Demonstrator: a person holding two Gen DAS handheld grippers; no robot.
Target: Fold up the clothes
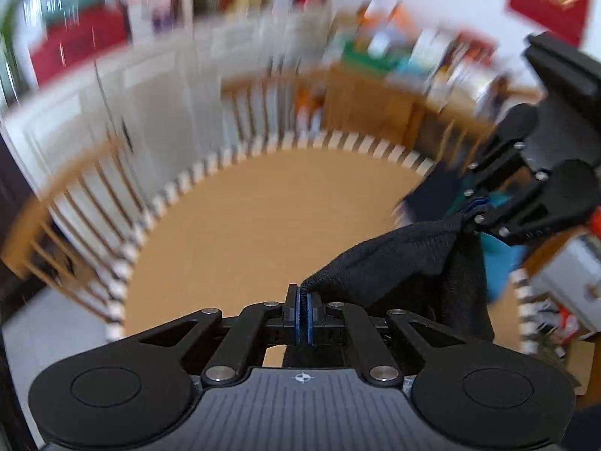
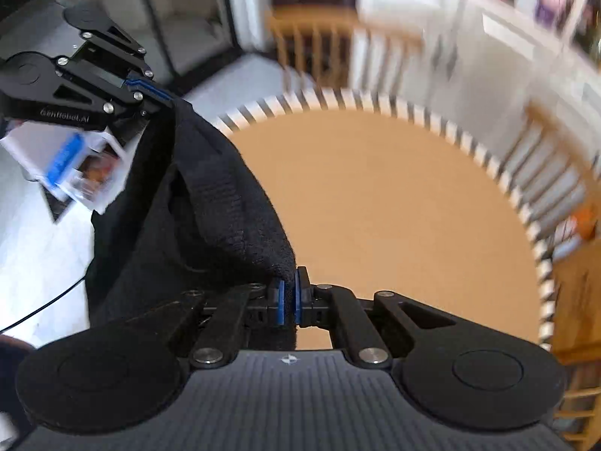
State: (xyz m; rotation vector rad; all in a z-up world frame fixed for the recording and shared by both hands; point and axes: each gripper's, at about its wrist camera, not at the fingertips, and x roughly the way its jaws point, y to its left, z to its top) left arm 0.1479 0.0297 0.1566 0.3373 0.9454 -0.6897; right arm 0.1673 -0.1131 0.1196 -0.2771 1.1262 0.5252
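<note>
A black knit garment (image 1: pixel 405 259) hangs in the air between my two grippers above a round tan table (image 1: pixel 263 218). My left gripper (image 1: pixel 303 300) is shut on one edge of it. The right gripper (image 1: pixel 469 214) shows at the right of the left wrist view, shut on the other end. In the right wrist view the right gripper (image 2: pixel 287 300) pinches the garment (image 2: pixel 210 203), and the left gripper (image 2: pixel 165 96) holds its far corner at upper left. The cloth sags between them and its lower part hangs out of sight.
The table (image 2: pixel 394 203) has a black-and-white striped rim (image 2: pixel 375 99). Wooden chairs (image 1: pixel 75 203) stand around it. More clothes, dark and teal (image 1: pixel 499 259), lie at the table's right edge. Shelves and cabinets are blurred behind. A white box (image 2: pixel 75 165) is on the floor.
</note>
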